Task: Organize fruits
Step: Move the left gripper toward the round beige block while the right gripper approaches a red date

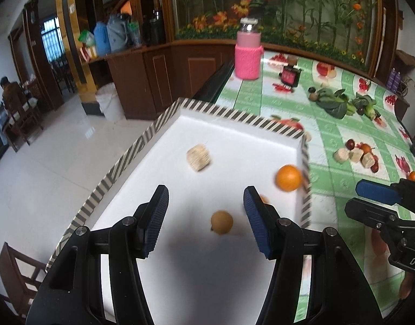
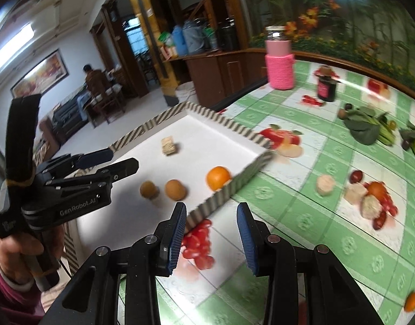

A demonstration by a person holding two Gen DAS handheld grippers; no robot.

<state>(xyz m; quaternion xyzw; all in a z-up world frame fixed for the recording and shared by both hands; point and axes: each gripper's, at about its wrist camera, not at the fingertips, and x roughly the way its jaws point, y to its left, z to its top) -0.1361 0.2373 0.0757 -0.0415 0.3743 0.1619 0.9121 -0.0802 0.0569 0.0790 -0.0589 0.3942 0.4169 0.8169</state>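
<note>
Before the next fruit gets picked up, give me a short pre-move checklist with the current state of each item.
1. Left tool empty and open: ok, nothing between its pads.
2. Right tool empty and open: ok, only tablecloth shows through the gap.
3. Tray has room: ok, it holds an orange, two brown fruits and a pale block, with bare floor left.
4. Fruit left to sort: ok, a cluster lies on the cloth right of the tray.
5. Orange settled: cannot tell, it is blurred against the tray wall.
6. Tools apart: ok, the left is over the tray, the right beside it.
</note>
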